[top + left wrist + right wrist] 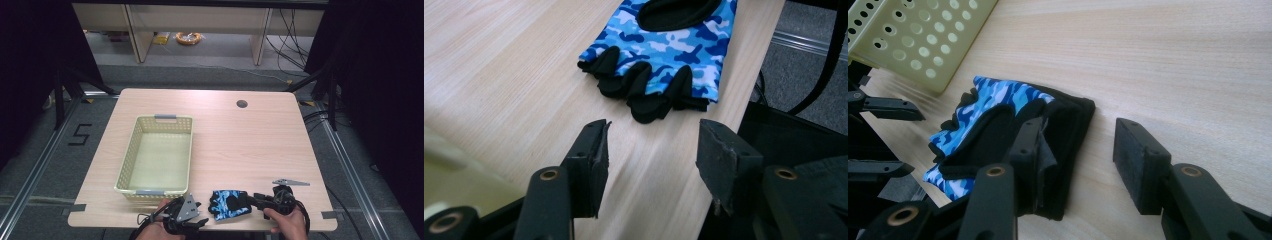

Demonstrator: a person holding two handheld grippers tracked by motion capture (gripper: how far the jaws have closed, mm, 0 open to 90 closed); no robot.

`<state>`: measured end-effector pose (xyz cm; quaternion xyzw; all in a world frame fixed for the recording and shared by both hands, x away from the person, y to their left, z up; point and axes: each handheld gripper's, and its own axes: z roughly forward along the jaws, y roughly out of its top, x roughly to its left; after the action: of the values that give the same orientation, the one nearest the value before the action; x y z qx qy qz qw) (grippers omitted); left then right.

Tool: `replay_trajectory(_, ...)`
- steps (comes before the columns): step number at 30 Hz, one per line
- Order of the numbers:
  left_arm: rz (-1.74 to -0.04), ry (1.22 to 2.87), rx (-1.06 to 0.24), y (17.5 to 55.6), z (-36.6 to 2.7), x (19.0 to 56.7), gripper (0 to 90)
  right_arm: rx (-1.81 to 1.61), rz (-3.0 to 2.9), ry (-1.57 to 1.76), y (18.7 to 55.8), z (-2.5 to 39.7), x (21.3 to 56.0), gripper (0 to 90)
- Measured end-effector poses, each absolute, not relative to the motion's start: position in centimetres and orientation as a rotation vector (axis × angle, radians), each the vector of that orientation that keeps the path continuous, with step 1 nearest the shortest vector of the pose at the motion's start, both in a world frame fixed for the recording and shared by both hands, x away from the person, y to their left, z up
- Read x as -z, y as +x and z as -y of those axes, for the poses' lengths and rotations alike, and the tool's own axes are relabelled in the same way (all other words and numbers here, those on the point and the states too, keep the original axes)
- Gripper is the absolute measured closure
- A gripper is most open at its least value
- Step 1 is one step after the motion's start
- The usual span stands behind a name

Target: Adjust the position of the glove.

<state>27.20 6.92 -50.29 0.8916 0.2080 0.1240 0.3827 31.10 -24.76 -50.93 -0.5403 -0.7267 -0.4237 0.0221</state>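
**Glove flat near the table's front edge, basket empty, nothing gripped**

Right gripper (pixel 1083 160) spread wide, jaws apart and clamping nothing; one jaw over the black cuff end of the glove (pixel 998 125), the other over bare wood at its 3 o'clock. Seen from the high view, right gripper (pixel 256 199) low at the front edge of the table (pixel 240 145), held in a hand (pixel 289 224) entering from 6 o'clock, pointing toward 9 o'clock at the cuff.

Left gripper (pixel 651 150) likewise released, jaws parted with table wood between them, finger stubs of the glove (pixel 664 55) just beyond at 12 o'clock, not touched. In the high view, left gripper (pixel 192 216) just beside the glove (pixel 229 203) on its 9 o'clock side.

Glove: blue camouflage with black trim, fingerless, lying flat between the two grippers. Pale yellow perforated basket (pixel 129 160) at roughly 10 o'clock from the glove, close but apart, nothing inside.

Judged as an early stage: approach made from both ends, no grasp closed. Left to do, probably: close on the glove, lift, carry toward 10 o'clock, release inside the basket.
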Motion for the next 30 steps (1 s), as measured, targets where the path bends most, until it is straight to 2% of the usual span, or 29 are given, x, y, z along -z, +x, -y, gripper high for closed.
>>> replay_trajectory(8, -0.509, 2.294, -0.33, 27.8, -5.1, 51.0, 43.6, 1.293, 2.22, -1.692, 30.9, 24.3, 50.9, 56.9)
replay_trajectory(22, -0.462, 2.336, -0.339, 28.7, -3.6, 51.1, 47.5, 1.317, 2.227, -1.674, 31.2, 24.1, 51.3, 58.0)
replay_trajectory(30, -0.446, 2.311, -0.296, 28.5, -3.4, 51.3, 59.3, 1.334, 2.306, -1.589, 31.3, 23.4, 51.6, 66.9)
